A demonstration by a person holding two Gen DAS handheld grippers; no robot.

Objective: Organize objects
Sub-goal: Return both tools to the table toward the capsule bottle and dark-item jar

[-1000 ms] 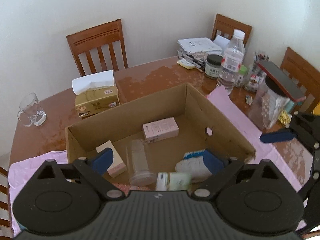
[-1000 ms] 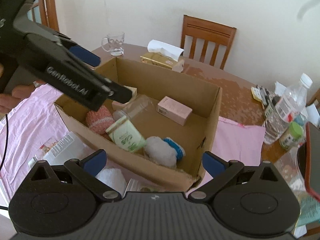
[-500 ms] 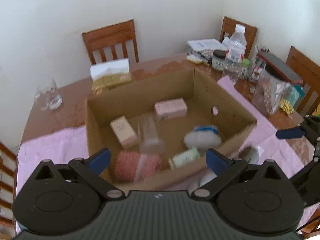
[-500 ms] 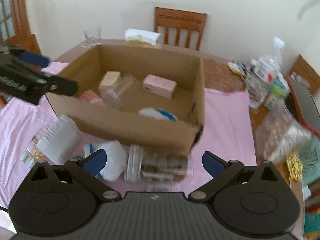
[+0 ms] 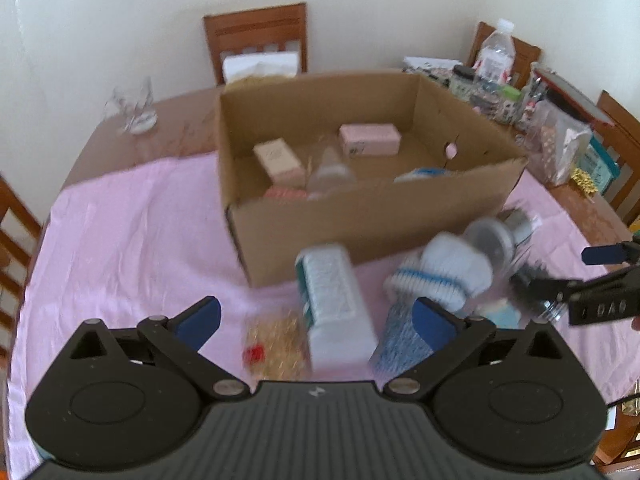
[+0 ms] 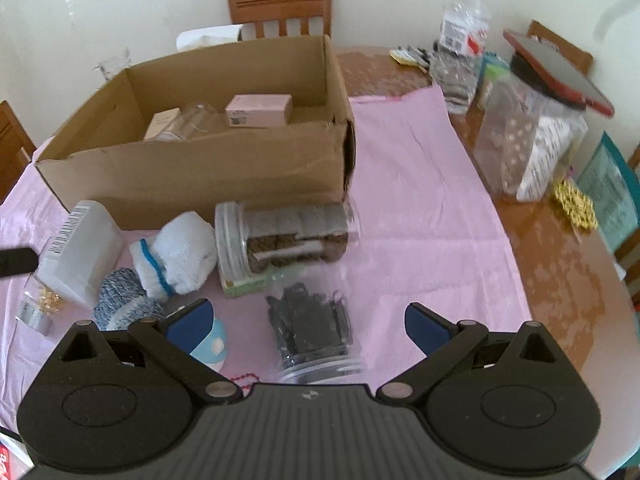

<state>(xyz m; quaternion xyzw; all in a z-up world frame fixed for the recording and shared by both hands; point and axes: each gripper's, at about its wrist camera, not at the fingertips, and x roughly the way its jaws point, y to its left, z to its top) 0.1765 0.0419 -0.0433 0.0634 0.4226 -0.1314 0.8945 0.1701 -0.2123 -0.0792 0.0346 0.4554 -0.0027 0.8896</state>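
A pale-walled dining room with wooden chairs holds the round table (image 6: 560,264), half covered by a pink cloth (image 6: 420,184). A second ago both my tools hung over the open top of the cardboard box (image 6: 192,172); now I have drawn them back and down, so I look at the box's near wall and at the loose things lying on the cloth in front of it. I take that to mean one drop into the box is finished and the next pick is due.

Inside the box I can make out a pink carton (image 6: 258,110), a smaller beige carton (image 5: 278,160) and a clear glass (image 5: 330,172) on its side. Outside it, from the biggest down: a clear jar of brown rounds (image 6: 286,236) lying on its side against the box corner, a white plastic bottle (image 6: 80,252) with a barcode, a white rolled sock with a blue stripe (image 6: 176,256), a small clear tub of dark clips (image 6: 310,328), a blue-and-white knitted roll (image 6: 120,300), and a packet of gold bits (image 5: 276,344).

My left gripper (image 5: 316,316) hangs above the white bottle with its jaws wide apart and nothing between them. My right gripper (image 6: 310,322) is over the tub of clips, jaws equally spread and empty. Judging by that line-up, the tub looks like my right side's next pick, the bottle my left's.
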